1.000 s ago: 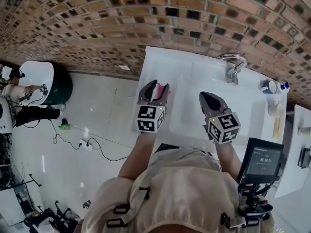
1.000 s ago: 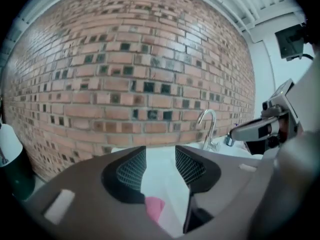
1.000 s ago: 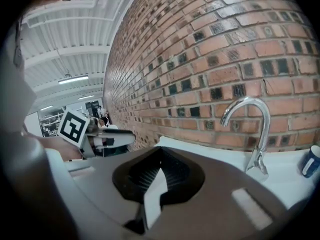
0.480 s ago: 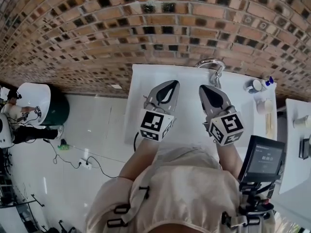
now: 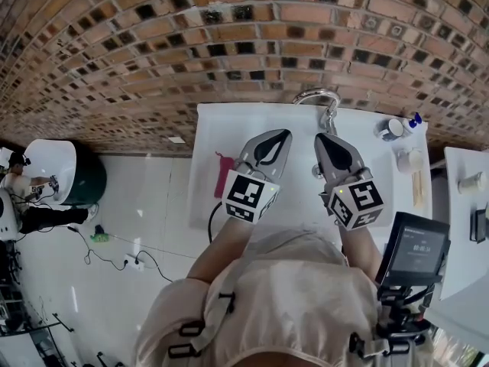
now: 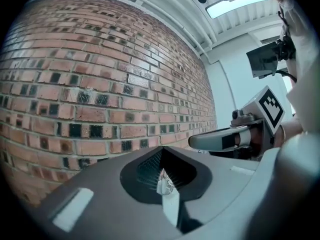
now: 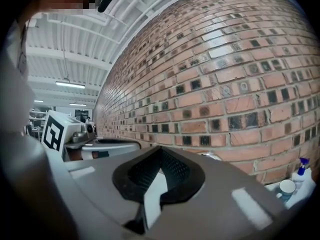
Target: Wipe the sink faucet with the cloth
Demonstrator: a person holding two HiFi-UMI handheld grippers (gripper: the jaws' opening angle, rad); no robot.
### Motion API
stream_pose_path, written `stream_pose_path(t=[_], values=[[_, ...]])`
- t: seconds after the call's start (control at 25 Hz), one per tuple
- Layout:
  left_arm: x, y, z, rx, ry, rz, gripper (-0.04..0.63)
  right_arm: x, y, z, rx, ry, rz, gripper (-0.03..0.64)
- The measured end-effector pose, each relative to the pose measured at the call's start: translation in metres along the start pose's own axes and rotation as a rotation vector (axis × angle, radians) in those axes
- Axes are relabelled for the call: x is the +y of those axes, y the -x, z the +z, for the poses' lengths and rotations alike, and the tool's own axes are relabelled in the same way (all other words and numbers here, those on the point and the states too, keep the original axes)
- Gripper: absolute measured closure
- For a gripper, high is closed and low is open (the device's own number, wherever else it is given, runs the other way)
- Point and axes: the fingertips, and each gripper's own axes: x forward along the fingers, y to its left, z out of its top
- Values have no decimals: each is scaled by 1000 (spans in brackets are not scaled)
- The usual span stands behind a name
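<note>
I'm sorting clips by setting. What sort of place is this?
Probably a washbasin station set up in a workshop hall: a white sink counter with a faucet against a brick wall, with cables trailing across the open floor.

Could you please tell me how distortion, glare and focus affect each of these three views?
Head view: the fisheye bows the red brick wall into an arc, and the white sink counter looks washed out. Left gripper view: dark rounded corners, blown-out ceiling light panel. Right gripper view: same vignetting, brickwork sharp.
</note>
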Motion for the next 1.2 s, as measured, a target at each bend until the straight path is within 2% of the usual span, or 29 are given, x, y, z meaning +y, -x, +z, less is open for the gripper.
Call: stream_pose_path(t=[0.12, 0.48, 0.96, 1.2], values=[[5, 1, 2, -3, -14, 30, 594, 2, 0, 7, -20, 11, 15, 624], [9, 4, -6, 9, 9, 52, 594, 13, -2, 4, -7, 44, 60, 624], [6, 7, 3, -29, 5, 32, 594, 18, -4, 2, 0, 57, 71, 624], [3, 0, 6, -48, 2, 16, 594, 13, -4, 0, 3, 115, 57, 624]])
